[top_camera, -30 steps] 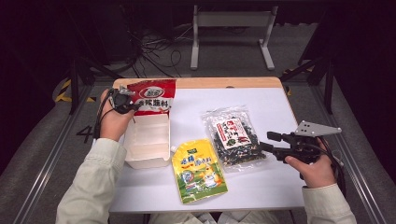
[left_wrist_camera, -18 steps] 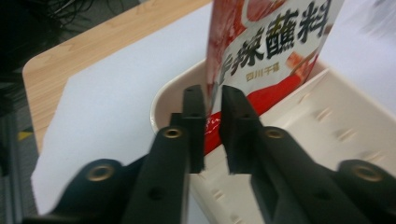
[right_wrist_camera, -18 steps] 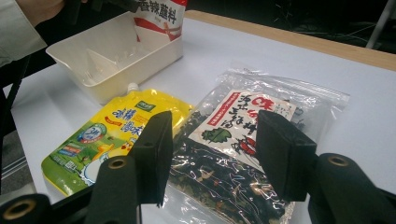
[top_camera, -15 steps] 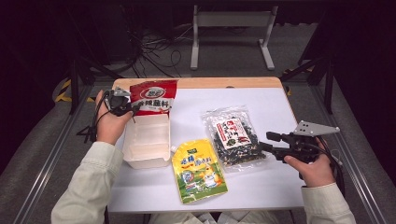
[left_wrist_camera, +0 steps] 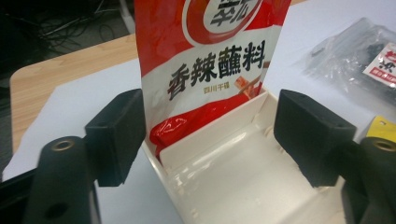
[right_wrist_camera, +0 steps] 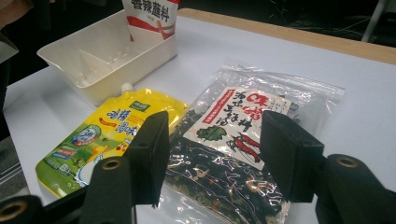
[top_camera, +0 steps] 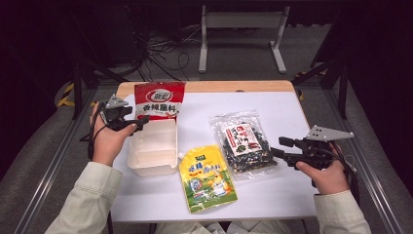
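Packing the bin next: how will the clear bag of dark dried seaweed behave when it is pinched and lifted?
The clear seaweed bag looks crinkly and loosely filled, so it will likely sag and feel light. Its glossy film may slip between the pads. The dried pieces probably crush easily.

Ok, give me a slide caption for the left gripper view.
Open left gripper faces red pouch standing in white tray.

On the red and white pouch (left_wrist_camera: pixel 210 70) we read large black characters "香辣蘸料". The yellow spout pouch (top_camera: pixel 207 178) and the white label on the clear bag of dark dried food (right_wrist_camera: pixel 243 121) carry Chinese print too small for us to read.
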`<action>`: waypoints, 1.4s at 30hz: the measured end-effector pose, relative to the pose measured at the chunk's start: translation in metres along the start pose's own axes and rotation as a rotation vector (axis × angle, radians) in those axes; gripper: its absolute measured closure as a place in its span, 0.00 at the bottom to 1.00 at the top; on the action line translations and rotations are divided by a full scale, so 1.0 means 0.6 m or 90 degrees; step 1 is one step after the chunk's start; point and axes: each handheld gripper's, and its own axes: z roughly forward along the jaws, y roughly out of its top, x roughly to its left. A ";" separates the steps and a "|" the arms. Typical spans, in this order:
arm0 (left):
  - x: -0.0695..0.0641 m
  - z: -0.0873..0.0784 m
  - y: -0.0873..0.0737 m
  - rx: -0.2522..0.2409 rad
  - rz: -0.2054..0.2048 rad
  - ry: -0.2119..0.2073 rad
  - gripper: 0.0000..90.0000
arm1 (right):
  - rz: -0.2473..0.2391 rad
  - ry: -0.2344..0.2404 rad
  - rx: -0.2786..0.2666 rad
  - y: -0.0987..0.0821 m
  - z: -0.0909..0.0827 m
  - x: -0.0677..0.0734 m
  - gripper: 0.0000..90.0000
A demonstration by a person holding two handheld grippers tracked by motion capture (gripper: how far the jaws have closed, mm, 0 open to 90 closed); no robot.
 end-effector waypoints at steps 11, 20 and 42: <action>-0.027 -0.043 -0.031 -0.030 -0.001 -0.023 0.23 | 0.010 -0.017 0.022 0.003 0.013 -0.010 0.42; -0.054 -0.079 -0.056 -0.061 -0.006 -0.043 0.22 | 0.029 -0.049 0.053 0.011 0.033 -0.031 0.37; -0.078 -0.109 -0.121 -0.028 -0.017 -0.071 0.22 | 0.077 -0.092 0.143 0.008 0.110 -0.087 0.35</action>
